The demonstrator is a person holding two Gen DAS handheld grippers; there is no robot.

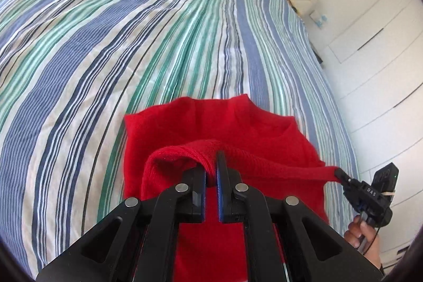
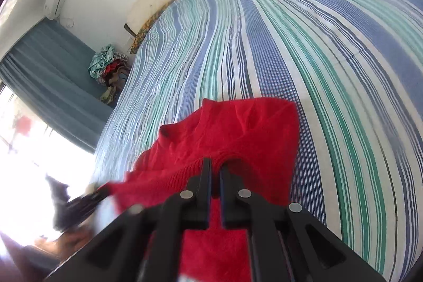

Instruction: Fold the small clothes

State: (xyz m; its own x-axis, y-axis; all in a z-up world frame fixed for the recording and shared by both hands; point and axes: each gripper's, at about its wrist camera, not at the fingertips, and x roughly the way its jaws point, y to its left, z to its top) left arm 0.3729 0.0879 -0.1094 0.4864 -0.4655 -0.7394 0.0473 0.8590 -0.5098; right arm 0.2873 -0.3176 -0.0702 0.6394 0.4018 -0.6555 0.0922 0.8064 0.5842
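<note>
A small red knit sweater (image 1: 238,123) lies on the striped bed, its far part flat and its near ribbed edge lifted. My left gripper (image 1: 211,165) is shut on that ribbed edge. My right gripper (image 2: 215,168) is shut on the same edge further along; it also shows in the left wrist view (image 1: 339,173) at the right, pulling the edge taut. The sweater fills the lower middle of the right wrist view (image 2: 238,128). The left gripper appears blurred at the lower left of the right wrist view (image 2: 97,196).
The bed with a blue, green and white striped sheet (image 1: 132,31) stretches far ahead. White wardrobe doors (image 1: 383,57) stand to the right. A pile of clothes (image 2: 108,70) sits by a blue curtain (image 2: 47,70) and a bright window.
</note>
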